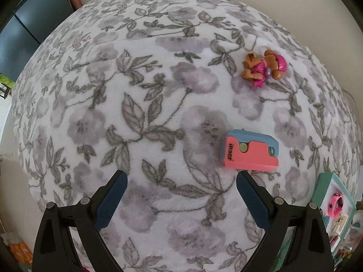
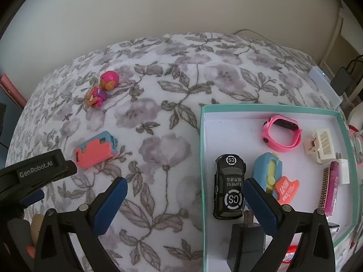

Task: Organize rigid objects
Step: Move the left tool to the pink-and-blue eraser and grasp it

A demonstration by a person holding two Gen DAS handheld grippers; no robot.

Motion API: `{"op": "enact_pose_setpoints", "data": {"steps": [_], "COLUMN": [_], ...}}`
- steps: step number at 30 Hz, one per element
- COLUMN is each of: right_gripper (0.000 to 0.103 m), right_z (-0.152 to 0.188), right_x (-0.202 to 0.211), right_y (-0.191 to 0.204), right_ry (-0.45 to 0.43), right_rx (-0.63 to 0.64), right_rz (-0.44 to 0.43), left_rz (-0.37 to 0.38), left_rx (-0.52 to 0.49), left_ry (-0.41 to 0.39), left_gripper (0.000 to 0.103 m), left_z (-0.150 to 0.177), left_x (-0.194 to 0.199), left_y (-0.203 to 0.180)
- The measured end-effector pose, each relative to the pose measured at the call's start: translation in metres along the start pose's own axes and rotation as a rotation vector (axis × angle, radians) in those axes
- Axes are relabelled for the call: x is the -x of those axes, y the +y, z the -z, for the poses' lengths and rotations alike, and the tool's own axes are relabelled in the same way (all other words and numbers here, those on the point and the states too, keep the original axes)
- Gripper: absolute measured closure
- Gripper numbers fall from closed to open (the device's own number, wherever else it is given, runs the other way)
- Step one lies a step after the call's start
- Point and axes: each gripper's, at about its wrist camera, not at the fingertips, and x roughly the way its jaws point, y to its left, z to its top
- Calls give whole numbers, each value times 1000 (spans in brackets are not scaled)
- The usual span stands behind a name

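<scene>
Both grippers, left [image 1: 181,181] and right [image 2: 185,188], gape empty; beside the right sits the teal-rimmed box [image 2: 272,108], already holding a toy car [image 2: 229,188], pink watch [image 2: 282,132] and others; outside it remain a pink-blue case [image 1: 249,150], perhaps a cutter, and farther off a dog figurine [image 1: 264,66].

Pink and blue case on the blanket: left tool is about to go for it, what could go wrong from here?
1. The pink and blue case lies flat on the plush floral blanket; the open left tool may dig into fabric or push the case instead of gripping it.
2. The teal box is already crowded near the black toy car, so a drop there may knock neighbours.
</scene>
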Motion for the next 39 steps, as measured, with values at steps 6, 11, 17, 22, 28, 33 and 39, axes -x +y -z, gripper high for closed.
{"op": "enact_pose_setpoints", "data": {"steps": [6,11,17,22,28,33,39], "right_gripper": [0,0,0,0,0,0,0], "right_z": [-4,-10,-15,-16,-16,-17,-17], "right_x": [-3,-2,-4,-6,-8,-10,-11], "right_y": [-5,-12,-15,-15,-17,-20,-21], "right_ry": [-4,-22,-31,-28,-24,-21,-19], "right_rx": [-14,-34,-39,-35,-34,-38,-36], "right_rz": [5,22,33,42,52,57,67], "left_rz": [50,91,111,132,106,83,88], "left_rx": [-18,-39,-75,-104,-133,-150,-153], "left_ry": [-24,-27,-27,-32,-31,-35,-34], "left_gripper": [6,6,6,6,6,6,6], "left_z": [-11,-16,-17,-17,-17,-11,-13], "left_x": [-6,-11,-17,-20,-34,-39,-42], "left_y": [-12,-26,-49,-72,-100,-108,-105]}}
